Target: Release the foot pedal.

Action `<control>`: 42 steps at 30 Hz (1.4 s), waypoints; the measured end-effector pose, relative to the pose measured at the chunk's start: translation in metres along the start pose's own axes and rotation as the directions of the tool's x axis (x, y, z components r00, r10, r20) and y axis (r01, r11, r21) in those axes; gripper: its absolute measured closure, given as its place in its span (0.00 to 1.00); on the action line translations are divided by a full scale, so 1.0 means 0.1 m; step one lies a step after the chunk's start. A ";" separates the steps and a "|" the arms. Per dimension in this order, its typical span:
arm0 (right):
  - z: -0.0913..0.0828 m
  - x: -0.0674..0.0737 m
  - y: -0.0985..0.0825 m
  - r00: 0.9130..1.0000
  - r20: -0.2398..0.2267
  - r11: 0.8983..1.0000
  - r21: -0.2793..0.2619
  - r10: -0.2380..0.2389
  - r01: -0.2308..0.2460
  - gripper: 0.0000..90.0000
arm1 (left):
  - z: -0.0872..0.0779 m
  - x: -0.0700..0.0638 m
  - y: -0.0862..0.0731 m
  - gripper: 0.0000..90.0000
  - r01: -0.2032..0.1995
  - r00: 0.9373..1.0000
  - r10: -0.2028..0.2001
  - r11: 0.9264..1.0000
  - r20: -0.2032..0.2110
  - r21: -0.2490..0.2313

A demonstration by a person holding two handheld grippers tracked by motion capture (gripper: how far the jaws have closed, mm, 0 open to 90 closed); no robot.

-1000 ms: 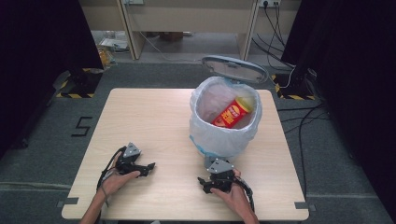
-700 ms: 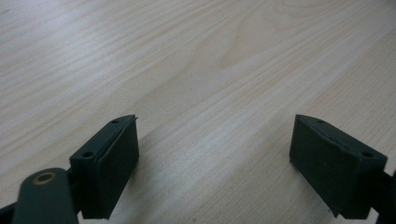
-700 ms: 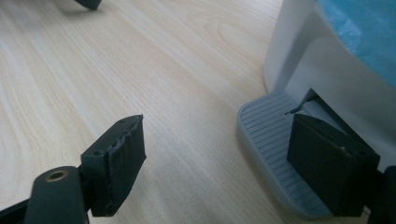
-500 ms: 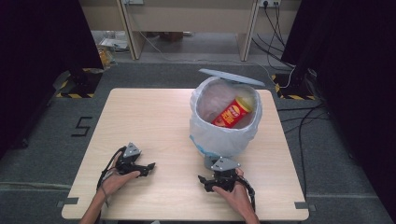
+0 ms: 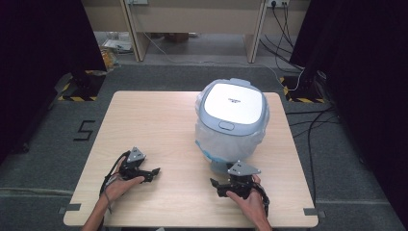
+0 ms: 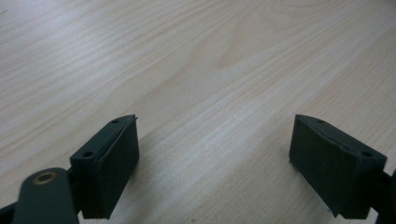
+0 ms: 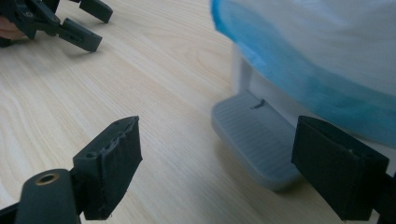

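Observation:
A white pedal bin stands on the right half of the wooden table (image 5: 159, 125), its grey-white lid (image 5: 234, 103) down flat. A pale plastic bag (image 5: 226, 144) with a blue hem (image 7: 299, 70) lines it and hangs over the outside. The bin's grey foot pedal (image 7: 254, 137) lies just ahead of my right gripper (image 7: 217, 158), which rests open on the table in front of the bin (image 5: 216, 187). My left gripper (image 6: 215, 154) is open over bare wood near the front left (image 5: 153, 174). It is also seen from the right gripper view (image 7: 79, 23).
The table's front edge runs just under both hands. On the grey floor, a taped mark (image 5: 84, 130) lies left of the table and cables (image 5: 312, 120) trail at the right. Dark curtains flank both sides, and a desk frame stands behind.
The bin's lid, raised a second ago with a red packet visible inside, has dropped shut. Both grippers stay where they were on the table.

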State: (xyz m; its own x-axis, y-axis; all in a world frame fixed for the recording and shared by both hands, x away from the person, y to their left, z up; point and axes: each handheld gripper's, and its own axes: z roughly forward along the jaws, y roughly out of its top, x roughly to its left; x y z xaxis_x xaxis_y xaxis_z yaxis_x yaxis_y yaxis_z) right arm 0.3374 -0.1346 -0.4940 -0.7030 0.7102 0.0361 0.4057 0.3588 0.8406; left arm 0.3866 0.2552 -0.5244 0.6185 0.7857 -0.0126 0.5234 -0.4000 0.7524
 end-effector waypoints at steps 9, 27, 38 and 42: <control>-0.23 -0.15 -0.05 0.998 0.051 0.999 -0.008 0.038 -0.037 0.18 | 0.00 0.00 0.00 0.17 -0.001 1.000 0.001 1.000 0.000 0.000; -0.54 -0.45 -0.19 0.986 0.139 0.995 -0.018 0.096 -0.095 0.17 | 0.00 0.00 0.00 0.17 -0.001 1.000 0.001 1.000 0.001 -0.001; -0.60 -0.63 -0.34 0.975 0.186 0.992 0.015 0.120 -0.125 0.17 | 0.00 0.00 0.00 0.17 -0.001 1.000 0.001 1.000 0.001 0.000; -0.60 -0.67 -0.40 0.973 0.191 0.989 0.042 0.130 -0.141 0.17 | 0.00 0.00 0.00 0.17 -0.001 1.000 0.001 1.000 0.001 0.000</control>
State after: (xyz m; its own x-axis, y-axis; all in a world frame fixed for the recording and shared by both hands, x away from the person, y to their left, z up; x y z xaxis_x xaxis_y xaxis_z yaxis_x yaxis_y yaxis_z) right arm 0.3336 -0.2328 -0.4977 -0.5199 0.8532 0.0416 0.5245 0.2804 0.8039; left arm 0.3865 0.2551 -0.5243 0.6192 0.7851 -0.0125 0.5230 -0.4005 0.7524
